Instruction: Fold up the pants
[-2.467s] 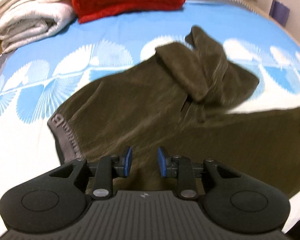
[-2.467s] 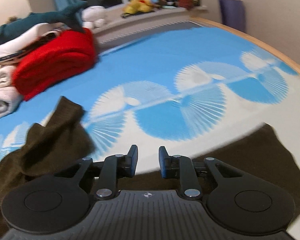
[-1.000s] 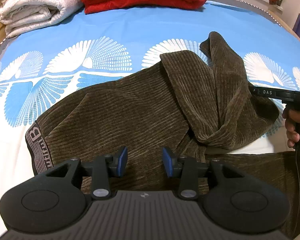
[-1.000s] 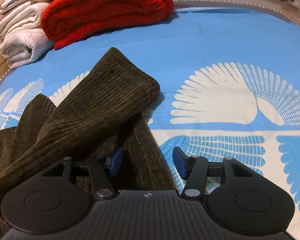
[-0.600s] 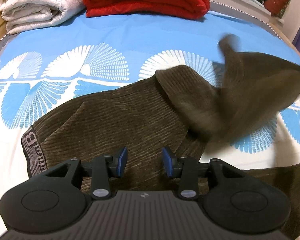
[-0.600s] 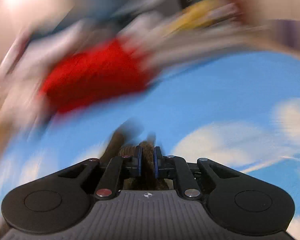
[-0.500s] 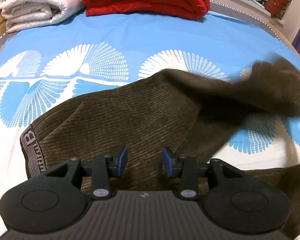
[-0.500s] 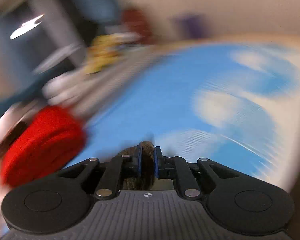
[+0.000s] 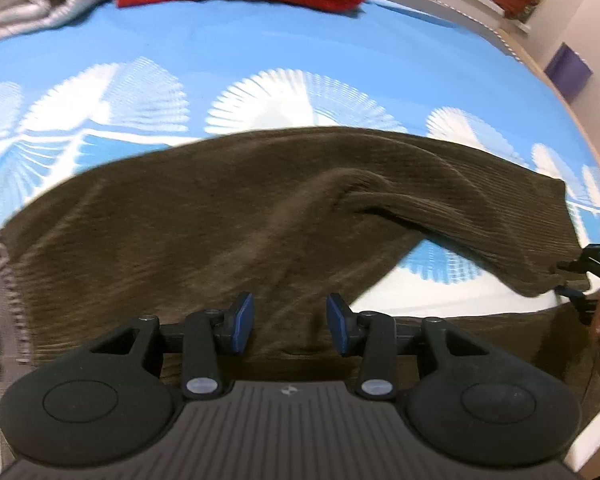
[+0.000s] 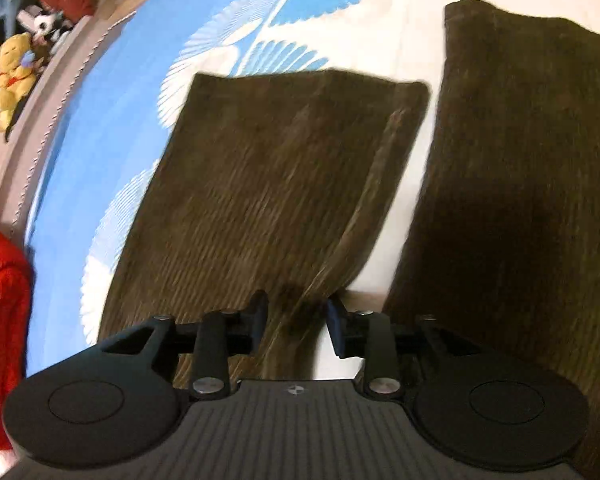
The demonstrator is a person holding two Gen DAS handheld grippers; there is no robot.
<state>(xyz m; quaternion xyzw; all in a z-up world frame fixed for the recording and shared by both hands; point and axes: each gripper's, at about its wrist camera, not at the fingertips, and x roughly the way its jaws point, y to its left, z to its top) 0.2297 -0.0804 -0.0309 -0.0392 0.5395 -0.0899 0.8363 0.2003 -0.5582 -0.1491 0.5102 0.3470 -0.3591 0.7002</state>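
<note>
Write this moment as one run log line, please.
task: fold pants | left gripper: open, over pants | right gripper: open, fabric of far leg between fingers | legs: spread apart on bedsheet

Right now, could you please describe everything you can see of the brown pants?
The pants are dark olive-brown ribbed corduroy with a grey lettered waistband at the left. They lie spread on the blue-and-white bedsheet, legs apart. Both open grippers sit over them: the left gripper mid-garment, the right gripper around a raised fold of one leg.
</note>
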